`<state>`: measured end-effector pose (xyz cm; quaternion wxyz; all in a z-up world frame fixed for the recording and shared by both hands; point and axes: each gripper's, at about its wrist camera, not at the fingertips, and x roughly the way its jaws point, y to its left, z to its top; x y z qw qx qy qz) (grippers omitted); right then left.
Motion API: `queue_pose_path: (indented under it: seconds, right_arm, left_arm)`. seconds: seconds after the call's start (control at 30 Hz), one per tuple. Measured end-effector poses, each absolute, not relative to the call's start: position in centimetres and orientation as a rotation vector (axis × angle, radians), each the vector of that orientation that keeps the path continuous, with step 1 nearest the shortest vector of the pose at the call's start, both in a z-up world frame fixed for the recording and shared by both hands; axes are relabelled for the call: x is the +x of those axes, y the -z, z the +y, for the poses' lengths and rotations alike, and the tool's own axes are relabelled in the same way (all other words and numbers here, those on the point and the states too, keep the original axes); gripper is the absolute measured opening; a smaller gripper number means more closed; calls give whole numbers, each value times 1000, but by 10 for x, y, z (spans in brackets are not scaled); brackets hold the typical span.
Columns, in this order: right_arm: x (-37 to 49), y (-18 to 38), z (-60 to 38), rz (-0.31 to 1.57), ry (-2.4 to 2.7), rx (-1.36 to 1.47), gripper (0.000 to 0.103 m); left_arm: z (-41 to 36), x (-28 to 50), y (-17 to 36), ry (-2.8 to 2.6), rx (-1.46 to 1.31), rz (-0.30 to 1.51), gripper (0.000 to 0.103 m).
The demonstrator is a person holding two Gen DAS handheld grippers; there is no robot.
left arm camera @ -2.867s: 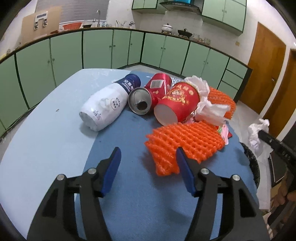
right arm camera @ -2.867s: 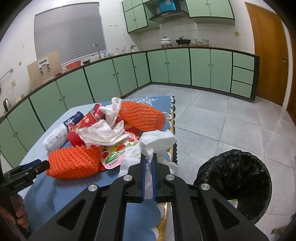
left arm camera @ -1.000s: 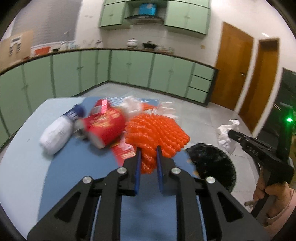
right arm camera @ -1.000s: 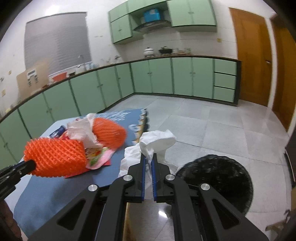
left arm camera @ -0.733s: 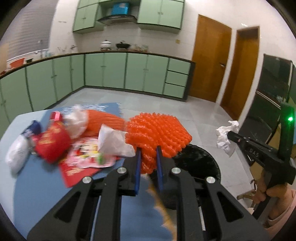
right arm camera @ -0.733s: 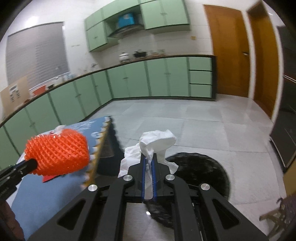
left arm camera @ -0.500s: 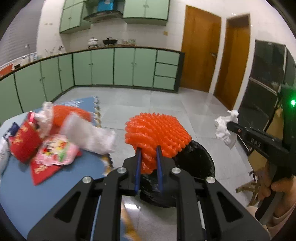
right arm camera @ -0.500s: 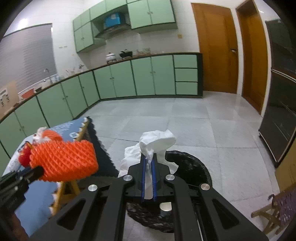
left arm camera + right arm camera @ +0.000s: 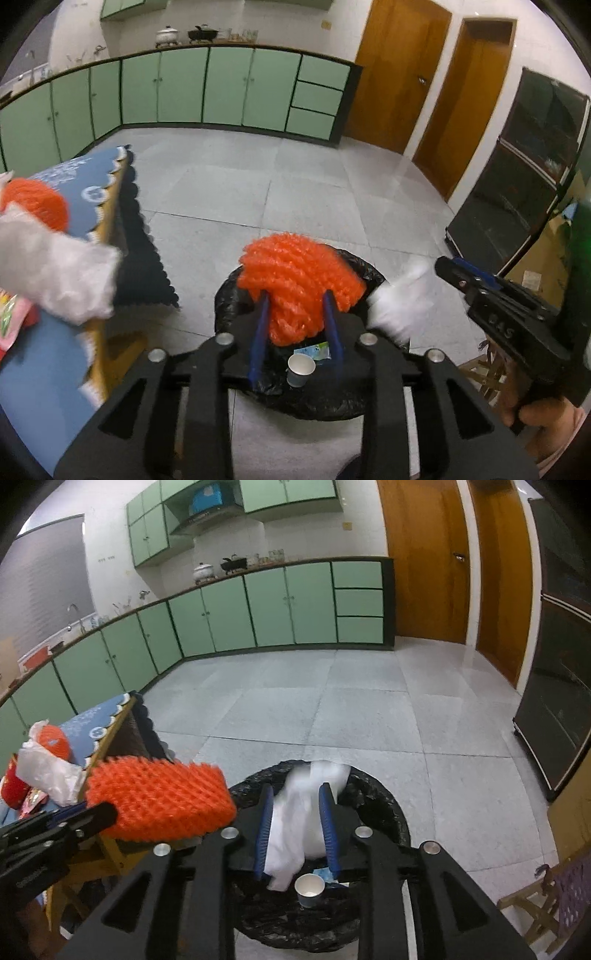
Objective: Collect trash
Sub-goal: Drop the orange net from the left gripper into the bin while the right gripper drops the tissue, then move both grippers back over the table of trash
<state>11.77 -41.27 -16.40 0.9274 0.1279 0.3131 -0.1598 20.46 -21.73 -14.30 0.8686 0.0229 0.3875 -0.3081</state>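
1. The left gripper (image 9: 295, 325), jaws just opened partway, has the orange foam fruit net (image 9: 299, 284) loose between its blue fingers, above the black-lined trash bin (image 9: 295, 398).
2. The right gripper (image 9: 298, 827), jaws likewise just parted, has the crumpled white tissue (image 9: 303, 819) slipping between them over the bin, beside a white paper cup (image 9: 309, 884) inside.

Green cupboards (image 9: 266, 605) run along the wall at twelve o'clock. A white pot (image 9: 203, 570) sits on top. Brown doors (image 9: 400, 74) stand at two o'clock. The grey tile floor (image 9: 351, 701) fills the middle.
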Motion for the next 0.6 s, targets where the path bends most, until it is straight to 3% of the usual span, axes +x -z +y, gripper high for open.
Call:
queue_pose_path:
  seconds: [0.17, 0.33, 0.6]
  right_arm:
    - [106, 159, -425, 624, 358, 277, 34]
    - [101, 147, -417, 602, 350, 272, 43]
    - [111, 111, -349, 539, 205, 240, 67]
  left_arm:
    - [-226, 212, 146, 666, 50, 829, 33]
    - [-207, 195, 121, 685, 45, 760, 49]
    - [-95, 153, 52, 477, 61, 538, 67]
